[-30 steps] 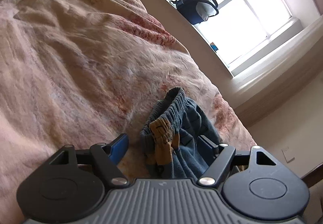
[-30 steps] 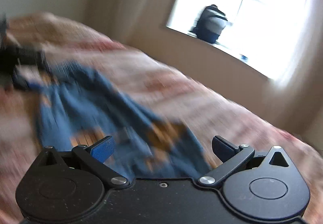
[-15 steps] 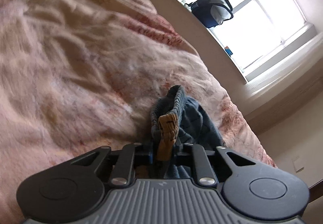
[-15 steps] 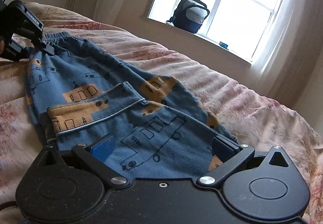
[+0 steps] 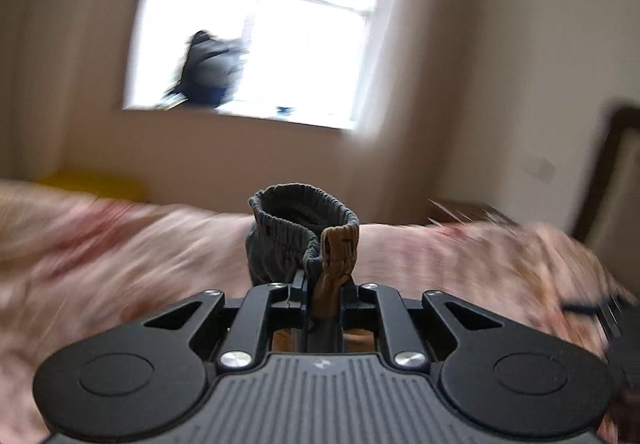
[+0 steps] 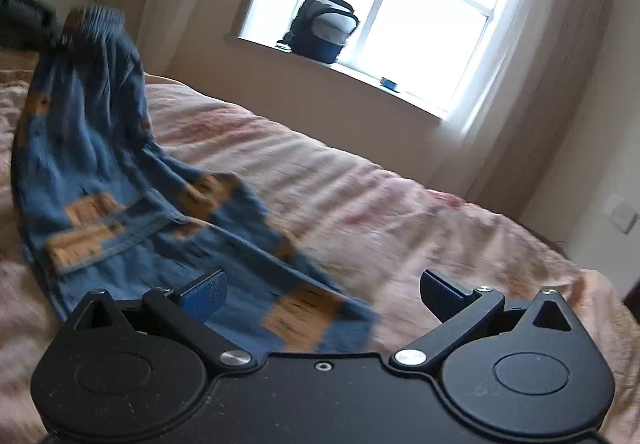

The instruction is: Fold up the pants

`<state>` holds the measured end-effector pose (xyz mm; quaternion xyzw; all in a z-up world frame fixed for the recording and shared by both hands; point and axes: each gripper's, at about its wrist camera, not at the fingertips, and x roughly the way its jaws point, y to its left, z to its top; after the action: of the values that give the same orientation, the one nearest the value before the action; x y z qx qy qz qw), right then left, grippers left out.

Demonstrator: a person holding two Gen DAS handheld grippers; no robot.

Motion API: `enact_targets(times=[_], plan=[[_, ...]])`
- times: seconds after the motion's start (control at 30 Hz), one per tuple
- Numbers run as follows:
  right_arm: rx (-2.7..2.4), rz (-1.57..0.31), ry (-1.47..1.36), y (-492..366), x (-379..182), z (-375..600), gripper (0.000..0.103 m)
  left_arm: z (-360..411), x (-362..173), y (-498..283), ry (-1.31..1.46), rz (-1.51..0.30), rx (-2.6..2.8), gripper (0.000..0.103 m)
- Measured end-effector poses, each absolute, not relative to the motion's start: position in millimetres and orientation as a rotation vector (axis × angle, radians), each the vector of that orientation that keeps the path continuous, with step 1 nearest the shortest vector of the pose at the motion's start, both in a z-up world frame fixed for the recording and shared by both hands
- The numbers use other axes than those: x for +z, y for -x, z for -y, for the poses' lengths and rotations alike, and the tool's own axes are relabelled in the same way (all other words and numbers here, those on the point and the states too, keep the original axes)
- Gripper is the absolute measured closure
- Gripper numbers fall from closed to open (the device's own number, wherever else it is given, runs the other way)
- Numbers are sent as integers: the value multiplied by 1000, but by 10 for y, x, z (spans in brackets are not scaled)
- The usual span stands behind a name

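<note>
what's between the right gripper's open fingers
In the right wrist view, the hem end of the blue pants lies on the bedspread between the right gripper fingers, which aren't clamping it.

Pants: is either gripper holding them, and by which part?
The left gripper pinches the pants at the bunched elastic waistband. The right gripper is open, holding nothing.

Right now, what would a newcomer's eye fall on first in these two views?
The blue pants with orange patches, lifted by the waistband that the left gripper is shut on, trailing across the pink bedspread. Behind, a dark backpack sits on the bright windowsill. The right gripper hangs open over the hem.
</note>
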<state>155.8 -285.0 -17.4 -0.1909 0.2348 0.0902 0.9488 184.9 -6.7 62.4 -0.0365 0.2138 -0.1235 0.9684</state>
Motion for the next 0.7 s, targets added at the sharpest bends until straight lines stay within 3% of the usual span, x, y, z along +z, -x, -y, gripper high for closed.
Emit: enact_targets(times=[0.33, 0.63, 0.7], plan=[[-11, -486, 213, -1644, -420, 3673, 0, 1694, 185, -1480, -396, -462, -578, 89], [-72, -495, 173, -1799, -673, 4083, 1, 2223, -503, -1456, -566, -588, -664, 88], [-74, -503, 160, -1839, -698, 4142, 1, 2205, -575, -1426, -577, -586, -671, 73]])
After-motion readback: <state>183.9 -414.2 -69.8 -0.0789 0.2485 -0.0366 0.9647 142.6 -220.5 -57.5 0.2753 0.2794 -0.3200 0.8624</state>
